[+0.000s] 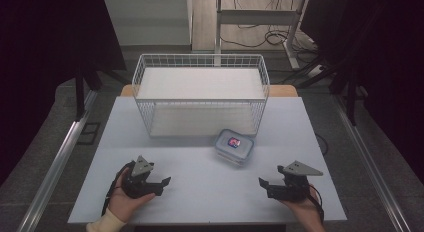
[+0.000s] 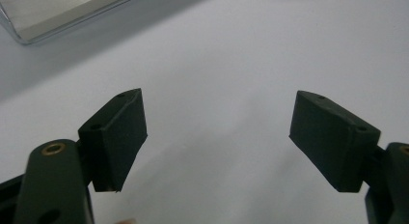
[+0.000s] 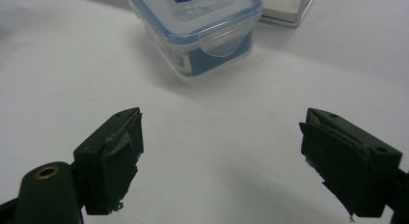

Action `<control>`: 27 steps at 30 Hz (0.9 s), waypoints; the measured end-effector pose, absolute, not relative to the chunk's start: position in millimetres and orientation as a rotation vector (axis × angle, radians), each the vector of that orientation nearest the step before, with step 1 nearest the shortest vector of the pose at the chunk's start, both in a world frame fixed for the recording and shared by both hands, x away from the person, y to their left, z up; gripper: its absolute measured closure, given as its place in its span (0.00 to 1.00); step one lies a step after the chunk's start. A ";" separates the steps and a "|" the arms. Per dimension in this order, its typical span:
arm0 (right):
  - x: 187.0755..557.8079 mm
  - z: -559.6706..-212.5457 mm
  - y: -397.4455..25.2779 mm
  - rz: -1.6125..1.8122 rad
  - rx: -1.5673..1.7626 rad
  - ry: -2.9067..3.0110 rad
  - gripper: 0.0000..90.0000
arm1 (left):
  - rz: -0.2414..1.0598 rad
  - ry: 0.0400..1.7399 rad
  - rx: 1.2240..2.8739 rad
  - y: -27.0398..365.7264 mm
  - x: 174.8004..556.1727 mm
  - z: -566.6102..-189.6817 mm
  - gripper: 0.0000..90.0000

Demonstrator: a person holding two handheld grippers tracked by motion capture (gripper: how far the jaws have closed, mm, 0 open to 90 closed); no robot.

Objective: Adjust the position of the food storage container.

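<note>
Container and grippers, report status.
Left gripper open, right gripper open, both empty. Lidded container on table, before wire basket. Path unobstructed.

we see a white wire basket (image 1: 200, 94) at the far side of our pale bench (image 1: 200, 192), a lidded plastic container (image 1: 234, 147) just before its right corner, our left gripper (image 1: 161, 184) and right gripper (image 1: 266, 186) low, jaws apart

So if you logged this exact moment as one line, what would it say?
left gripper: open, holding nothing | right gripper: open, holding nothing | lidded plastic container: on table, in front of wire basket
</note>
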State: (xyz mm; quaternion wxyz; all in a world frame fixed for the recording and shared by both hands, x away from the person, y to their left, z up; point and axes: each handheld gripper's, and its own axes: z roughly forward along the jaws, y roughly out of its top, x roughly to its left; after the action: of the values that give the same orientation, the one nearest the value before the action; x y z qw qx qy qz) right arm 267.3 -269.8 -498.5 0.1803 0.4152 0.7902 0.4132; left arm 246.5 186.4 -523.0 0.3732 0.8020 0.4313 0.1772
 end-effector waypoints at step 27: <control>267.7 -496.7 -259.5 1.083 1.140 2.313 0.21 | 0.456 1.099 2.050 186.1 244.5 -520.3 0.23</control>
State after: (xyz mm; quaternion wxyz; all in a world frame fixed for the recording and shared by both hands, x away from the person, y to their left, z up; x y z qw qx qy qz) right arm 267.7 -259.5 -496.7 0.1714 0.4016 0.8148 0.3814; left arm 244.5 186.1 -520.3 0.3761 0.8014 0.4295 0.1783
